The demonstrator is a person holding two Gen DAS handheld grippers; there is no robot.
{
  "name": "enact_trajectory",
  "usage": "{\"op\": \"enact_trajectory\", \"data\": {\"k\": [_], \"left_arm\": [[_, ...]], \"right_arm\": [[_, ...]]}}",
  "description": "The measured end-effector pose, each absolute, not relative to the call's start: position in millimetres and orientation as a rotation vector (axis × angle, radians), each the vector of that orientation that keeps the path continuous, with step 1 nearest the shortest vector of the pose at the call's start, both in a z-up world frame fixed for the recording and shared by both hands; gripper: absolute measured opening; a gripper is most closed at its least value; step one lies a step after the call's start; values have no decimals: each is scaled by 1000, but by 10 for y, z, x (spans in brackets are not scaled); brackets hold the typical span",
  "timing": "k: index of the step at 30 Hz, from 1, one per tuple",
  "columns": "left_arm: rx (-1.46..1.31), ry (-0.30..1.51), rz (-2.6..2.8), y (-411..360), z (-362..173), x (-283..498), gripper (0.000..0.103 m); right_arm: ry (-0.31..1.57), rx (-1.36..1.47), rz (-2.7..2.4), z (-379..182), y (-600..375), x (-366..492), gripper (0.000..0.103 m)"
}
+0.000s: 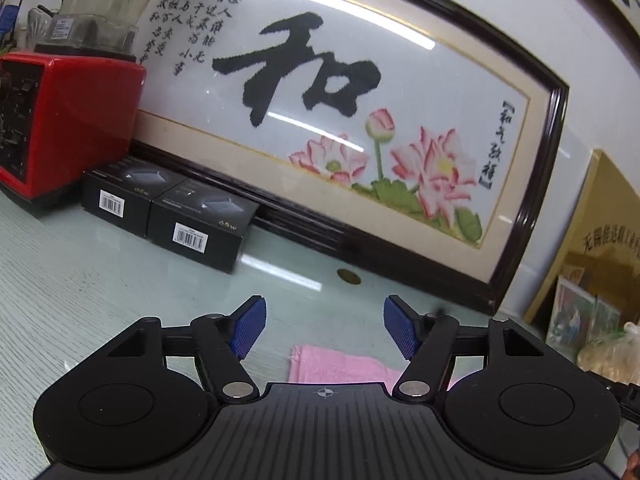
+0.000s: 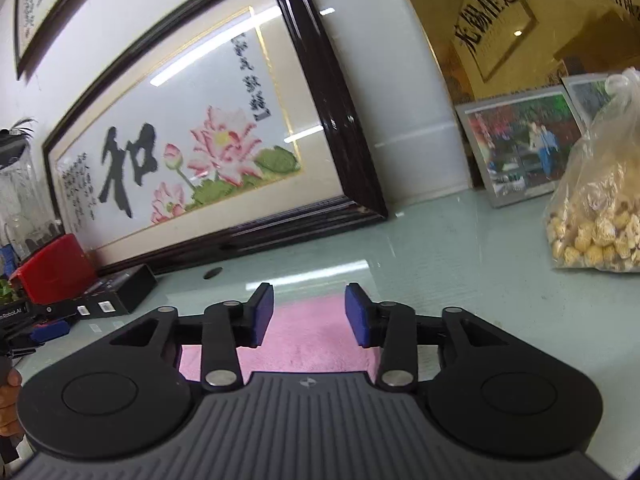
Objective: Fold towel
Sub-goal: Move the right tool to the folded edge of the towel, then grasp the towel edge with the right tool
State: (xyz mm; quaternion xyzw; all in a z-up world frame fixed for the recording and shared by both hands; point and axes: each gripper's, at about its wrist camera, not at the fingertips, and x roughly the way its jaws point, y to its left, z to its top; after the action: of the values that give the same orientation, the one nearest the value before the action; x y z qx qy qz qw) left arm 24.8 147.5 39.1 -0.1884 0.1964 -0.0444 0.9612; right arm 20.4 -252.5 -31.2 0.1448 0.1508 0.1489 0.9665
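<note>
Left gripper: the black left gripper with blue pads (image 1: 325,330) is spread wide and grasps nothing.
Right gripper: the black right gripper with blue pads (image 2: 309,314) is spread apart too, with nothing between its pads.
Towel: the soft pink cloth towel (image 1: 340,366) lies flat on the bench. In the left wrist view it sits at 6 o'clock, low between the two fingers, with one corner showing. In the right wrist view the towel (image 2: 316,340) fills the gap between the fingers at 6 o'clock. I cannot tell if the pads touch it.
Bench: the pale green shiny bench (image 1: 80,280) holds all the things.
Big picture: the dark wood framed picture with a black letter and pink flowers (image 1: 320,120) leans on the wall at 12 o'clock.
Boxes: two small black card boxes with white labels (image 1: 168,208) sit side by side at 9 o'clock, just in front of the frame.
Red machine: the red machine with a clear jug on top (image 1: 68,120) stands at 10 o'clock.
Bag: the clear plastic bag of pale yellow lumps (image 2: 596,208) rests at 3 o'clock in the right wrist view.
Small photo: a little silver framed photo (image 2: 520,144) stands near the bag.
</note>
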Motion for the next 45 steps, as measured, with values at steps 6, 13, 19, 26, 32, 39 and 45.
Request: {"op": "enact_trajectory", "data": {"k": [6,13,19,26,32,39,45], "left_arm": [[-247,489,-265,1190,266,233,63],[-73,552,-314,907,194,223,62],[-45,636,-270,912,81,278,60],[-56,622,-283,1056,131,26,60],[-5,623,-303,1052,108,-220,61],[71,631,-259,950,97,-310,61],[88,629,-229,913,80,-365,61]], "right_arm": [[313,196,387,-304,-2360,144,46],[451,98,557,-383,-2038,155,52],[590,138,546,-519,-2032,350,52],[560,291,561,-422,-2445,80,57],[595,240,474,-535,-2697,-235,60],[616,259,437,-700,-2811,-357,39],[569,347,378,-727,-2900,-392,8]]}}
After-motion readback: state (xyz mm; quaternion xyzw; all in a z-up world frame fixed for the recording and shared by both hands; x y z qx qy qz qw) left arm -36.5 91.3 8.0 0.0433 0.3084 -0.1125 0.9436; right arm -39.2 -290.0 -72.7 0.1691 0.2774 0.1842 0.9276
